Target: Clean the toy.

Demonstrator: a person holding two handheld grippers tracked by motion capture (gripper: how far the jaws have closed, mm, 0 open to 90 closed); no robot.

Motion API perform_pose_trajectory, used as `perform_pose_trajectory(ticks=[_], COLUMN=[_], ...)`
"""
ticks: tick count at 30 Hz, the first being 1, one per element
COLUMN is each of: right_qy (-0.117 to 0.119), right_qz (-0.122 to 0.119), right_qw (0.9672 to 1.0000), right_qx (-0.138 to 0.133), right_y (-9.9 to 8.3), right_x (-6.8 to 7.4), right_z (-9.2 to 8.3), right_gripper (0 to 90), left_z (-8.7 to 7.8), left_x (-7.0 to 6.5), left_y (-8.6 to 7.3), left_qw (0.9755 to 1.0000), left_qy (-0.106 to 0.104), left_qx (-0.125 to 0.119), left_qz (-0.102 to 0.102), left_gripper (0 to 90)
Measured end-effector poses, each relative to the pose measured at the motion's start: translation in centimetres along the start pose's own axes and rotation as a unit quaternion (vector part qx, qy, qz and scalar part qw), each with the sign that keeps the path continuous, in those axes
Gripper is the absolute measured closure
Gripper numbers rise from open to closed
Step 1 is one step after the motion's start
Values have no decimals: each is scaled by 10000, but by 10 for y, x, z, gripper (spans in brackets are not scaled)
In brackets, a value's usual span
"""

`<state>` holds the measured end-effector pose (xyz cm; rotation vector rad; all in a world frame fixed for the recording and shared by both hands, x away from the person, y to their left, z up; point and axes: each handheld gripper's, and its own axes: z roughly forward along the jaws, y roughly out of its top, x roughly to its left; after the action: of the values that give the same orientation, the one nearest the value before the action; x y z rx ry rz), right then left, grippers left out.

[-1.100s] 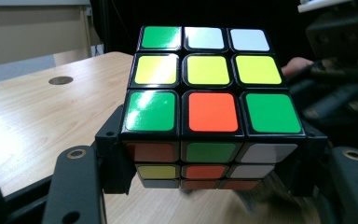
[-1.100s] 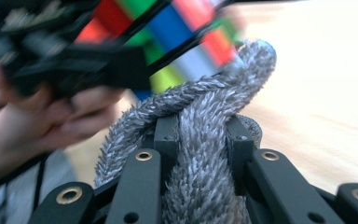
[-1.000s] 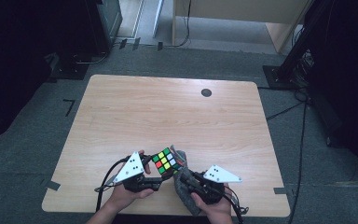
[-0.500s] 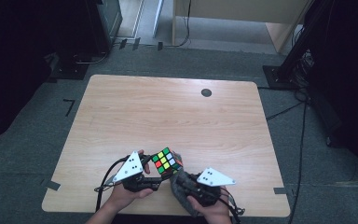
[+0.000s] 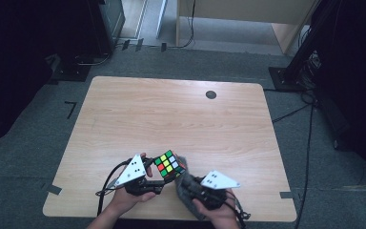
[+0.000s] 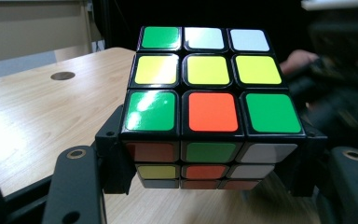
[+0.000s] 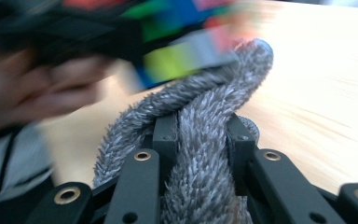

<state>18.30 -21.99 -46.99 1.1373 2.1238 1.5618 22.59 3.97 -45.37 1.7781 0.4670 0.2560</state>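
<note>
One puzzle cube point(image 5: 168, 164), one grey fuzzy cloth point(image 5: 186, 183) and two hand-held grippers meet at the near edge of a light wooden table point(image 5: 181, 114). The left gripper point(image 5: 148, 172) has its two black jaws clamped on opposite sides of the cube, holding it just above the tabletop with one face tilted up toward the high camera. In the left gripper view the cube point(image 6: 212, 100) sits squarely between the jaws; its upper face counts nine stickers: three green, three yellow, two white and one orange. A second face below it shows three rows of three, partly in shadow, with orange, green, white and yellow among them.

The right gripper point(image 5: 187, 187) has its two jaws closed on the cloth. In the right gripper view the cloth point(image 7: 200, 140) bulges up as a thick twisted fold between the jaws, and its tip lies against the blurred underside of the cube point(image 7: 186, 51). Whether the cloth presses firmly there cannot be told through the blur.

From above, each gripper carries one grey three-cornered plate, and the person's two hands grip the handles at the bottom of the frame. One small dark round disc point(image 5: 211, 94) sits near the table's far edge, well apart from the work.
</note>
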Motion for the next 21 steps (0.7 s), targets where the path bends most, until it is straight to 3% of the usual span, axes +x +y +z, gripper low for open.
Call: perform_pose_trajectory(ticks=[1,2,4,5,6,7,8,10,13,14,15,16,18,21], right_qy=[0,-145,-208,-34,135,135,510,778,797,732,732,593,329,140], right_qz=[0,230,569,703,774,774,861,784,736,954,954,1124,1006,927], right_qw=[10000,9996,9973,9947,9929,9929,9886,9863,9866,9857,9857,9864,9911,9936], right_qx=[0,-115,-415,-747,-895,-895,-1123,-1225,-1219,-1179,-1179,-1042,-810,-625], right_y=[0,1,3,7,8,8,11,13,13,11,11,7,5,4], right_x=[0,-9,-20,-25,-25,-25,-23,-17,-12,-14,-14,-17,-19,-21], right_z=[0,-5,-14,-23,-27,-27,-31,-33,-32,-29,-29,-24,-19,-18], right_gripper=[727,728,727,726,725,725,725,726,726,727,727,729,730,730], left_z=[0,1,3,4,5,7,9,14,15,14,13,12,12,11], left_x=[0,-1,-3,-5,-7,-10,-13,-21,-24,-25,-25,-25,-24,-24], left_y=[0,-1,-2,-3,-4,-4,-5,-8,-8,-7,-7,-6,-6,-5], left_qw=[10000,10000,9999,9996,9992,9985,9977,9953,9946,9947,9948,9949,9947,9953], left_qy=[0,-10,-102,-164,-219,-261,-297,-467,-580,-585,-616,-639,-611,-597], left_qx=[0,22,69,100,146,208,268,385,361,335,298,252,258,232], left_qz=[0,32,116,191,308,438,549,763,777,778,757,743,783,732], left_gripper=[342,342,342,342,342,342,342,342,342,342,342,342,342,342])
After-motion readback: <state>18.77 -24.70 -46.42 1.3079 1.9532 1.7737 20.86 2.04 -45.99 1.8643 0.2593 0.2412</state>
